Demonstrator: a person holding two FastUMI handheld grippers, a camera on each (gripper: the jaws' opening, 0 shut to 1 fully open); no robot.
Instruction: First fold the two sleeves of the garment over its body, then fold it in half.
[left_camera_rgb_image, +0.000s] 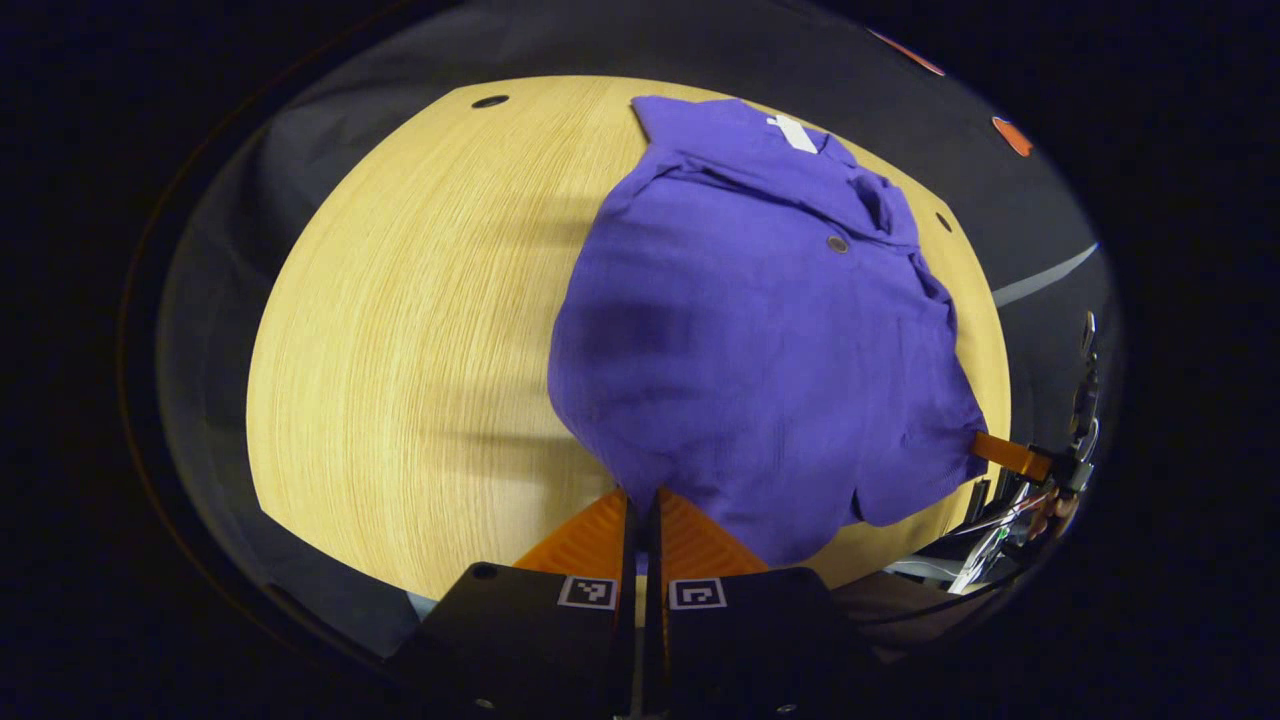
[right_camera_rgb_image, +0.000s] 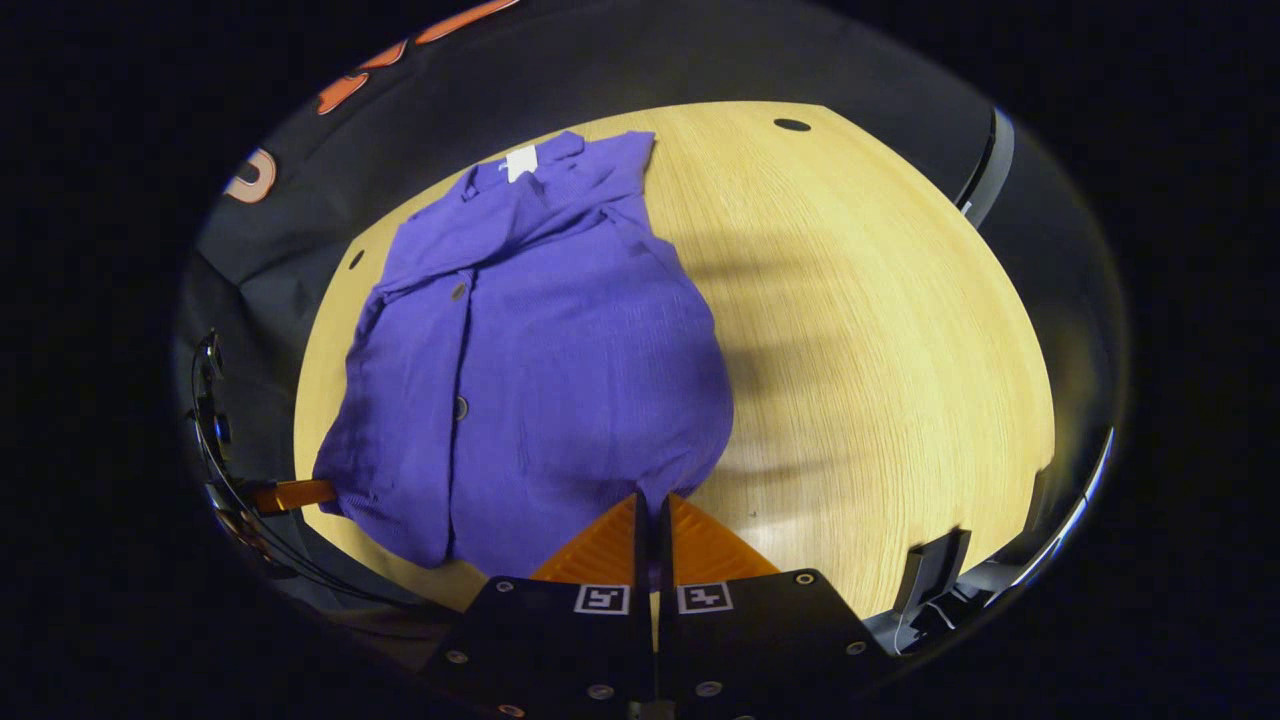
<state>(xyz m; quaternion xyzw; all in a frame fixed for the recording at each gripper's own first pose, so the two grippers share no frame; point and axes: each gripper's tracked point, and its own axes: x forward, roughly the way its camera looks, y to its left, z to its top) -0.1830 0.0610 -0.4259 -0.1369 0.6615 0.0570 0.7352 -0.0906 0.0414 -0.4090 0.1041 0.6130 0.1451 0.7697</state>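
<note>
I see the table (left_camera_rgb_image: 400, 330) bearing the shirt (left_camera_rgb_image: 760, 340), collar far, long axis running away from me. My left gripper (left_camera_rgb_image: 643, 500) and right gripper (right_camera_rgb_image: 653, 505) each pinch its near hem, jaws narrow.

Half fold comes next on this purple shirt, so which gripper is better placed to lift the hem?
Neither leads: left gripper and right gripper are each shut on the shirt at its near hem, toward opposite sides. Lifting it probably takes both together.
</note>
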